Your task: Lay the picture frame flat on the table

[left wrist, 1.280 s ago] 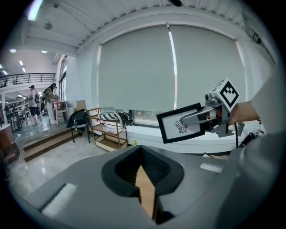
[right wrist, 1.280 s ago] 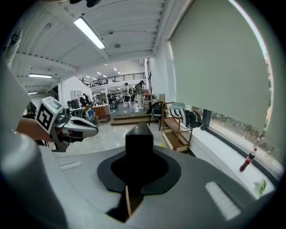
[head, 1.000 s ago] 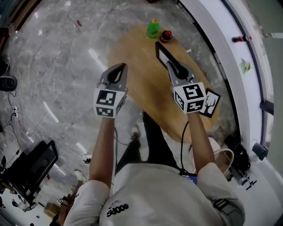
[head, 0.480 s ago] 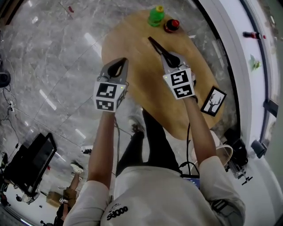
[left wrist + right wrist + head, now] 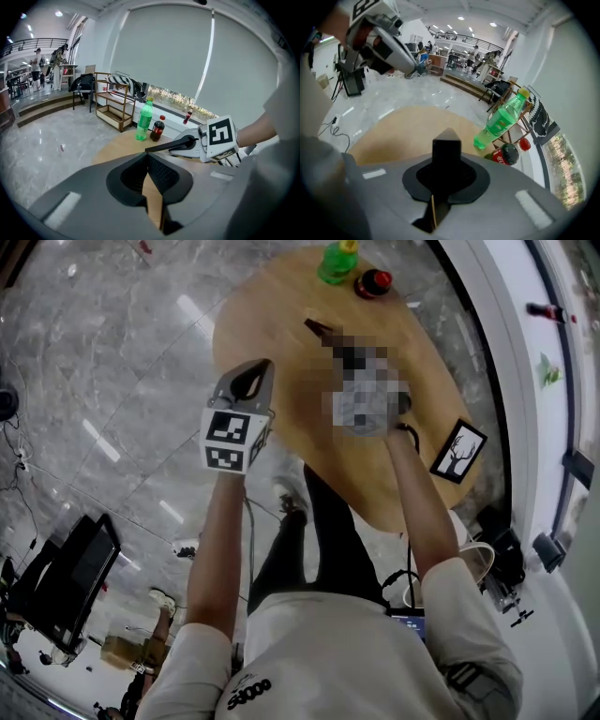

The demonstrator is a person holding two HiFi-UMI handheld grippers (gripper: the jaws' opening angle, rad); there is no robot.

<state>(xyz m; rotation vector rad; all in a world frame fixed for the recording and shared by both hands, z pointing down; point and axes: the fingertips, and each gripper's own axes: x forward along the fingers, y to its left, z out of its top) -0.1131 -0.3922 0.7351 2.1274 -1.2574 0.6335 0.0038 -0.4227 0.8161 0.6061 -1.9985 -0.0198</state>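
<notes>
black picture frame [image 5: 161,146] is clamped in the right gripper [image 5: 183,143], whose jaws are closed on it. it is seen edge-on and tilted over the middle of the oval wooden table [image 5: 281,381]; contact with the top cannot be confirmed. left gripper [image 5: 249,382] hangs at the table's left edge, jaw tips together, nothing held. second frame [image 5: 457,451], tree print, lies flat at the right edge. green bottle [image 5: 336,261] and cola bottle [image 5: 374,282] stand at the far edge.

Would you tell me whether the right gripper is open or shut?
Shut: the right gripper clamps the picture frame, whose dark edge stands between its jaws.
</notes>
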